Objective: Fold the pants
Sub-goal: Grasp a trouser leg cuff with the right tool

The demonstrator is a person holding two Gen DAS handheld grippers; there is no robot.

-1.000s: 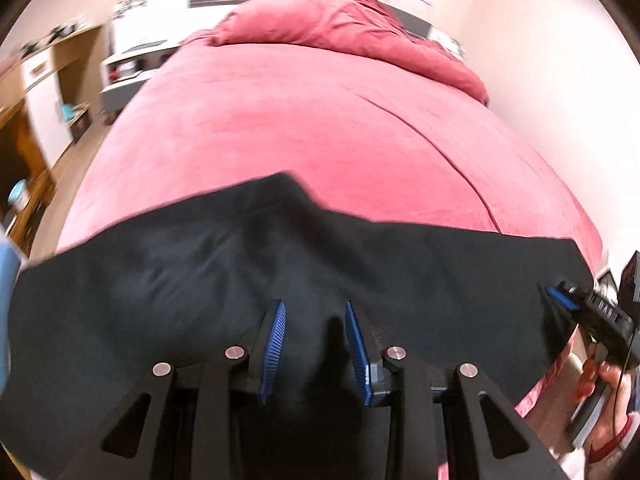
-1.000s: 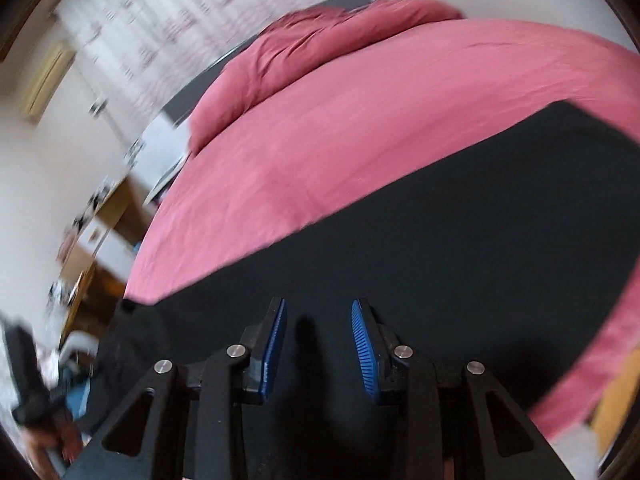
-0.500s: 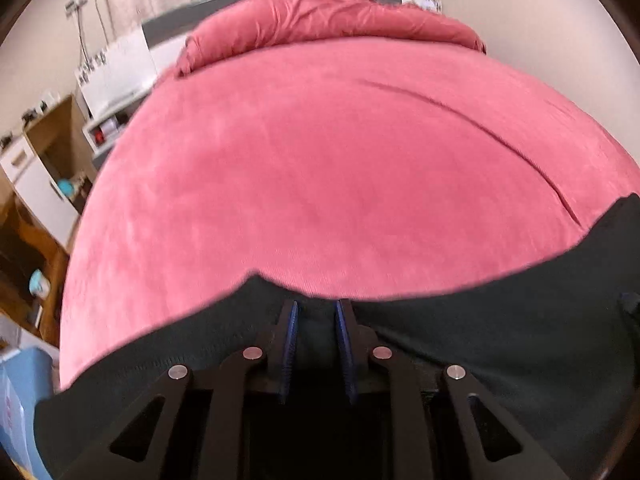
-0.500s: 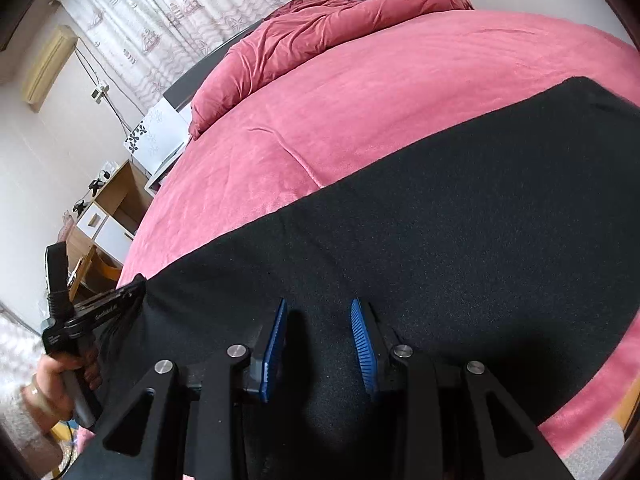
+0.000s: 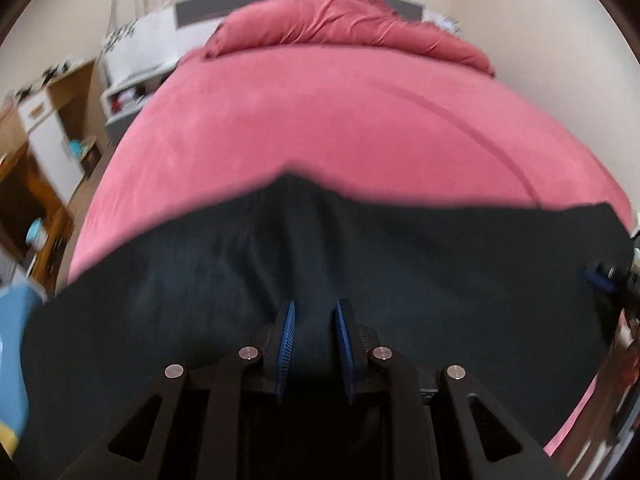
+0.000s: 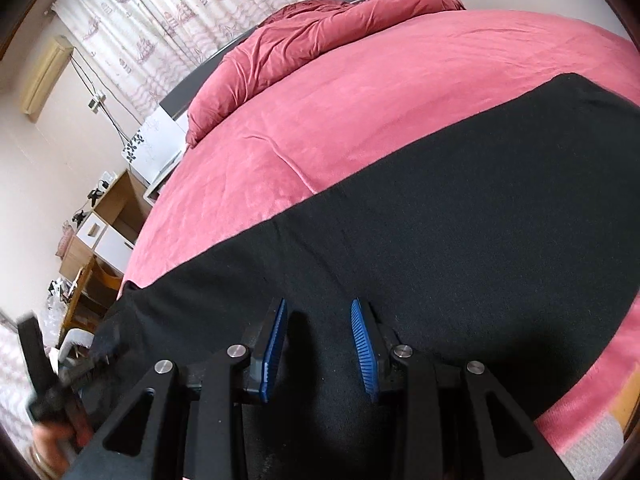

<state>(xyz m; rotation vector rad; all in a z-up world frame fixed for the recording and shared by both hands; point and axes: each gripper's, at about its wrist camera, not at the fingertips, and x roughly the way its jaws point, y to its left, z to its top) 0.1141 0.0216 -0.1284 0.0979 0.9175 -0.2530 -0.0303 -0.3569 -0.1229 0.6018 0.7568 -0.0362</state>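
Observation:
The black pants [image 5: 360, 260] lie spread across the near end of a pink bed [image 5: 320, 128]. My left gripper [image 5: 316, 312] sits low over the cloth; its blue pads stand a little apart with dark cloth between and behind them, and I cannot tell whether they pinch it. The right wrist view shows the pants [image 6: 460, 220] flat and smooth. My right gripper [image 6: 318, 308] is open just above the cloth and holds nothing. The left gripper also shows in the right wrist view [image 6: 88, 364] at the pants' left end.
A bunched pink duvet [image 5: 344, 20] lies at the head of the bed. Wooden shelves and a white cabinet [image 5: 52, 128] stand along the left wall. A curtained window [image 6: 192, 12] is behind the headboard. The right gripper [image 5: 608, 276] shows at the right edge.
The left view has pulled back and lowered: more black cloth fills its foreground and the pad gap is wider than half a second ago. The right gripper stays open over the flat pants.

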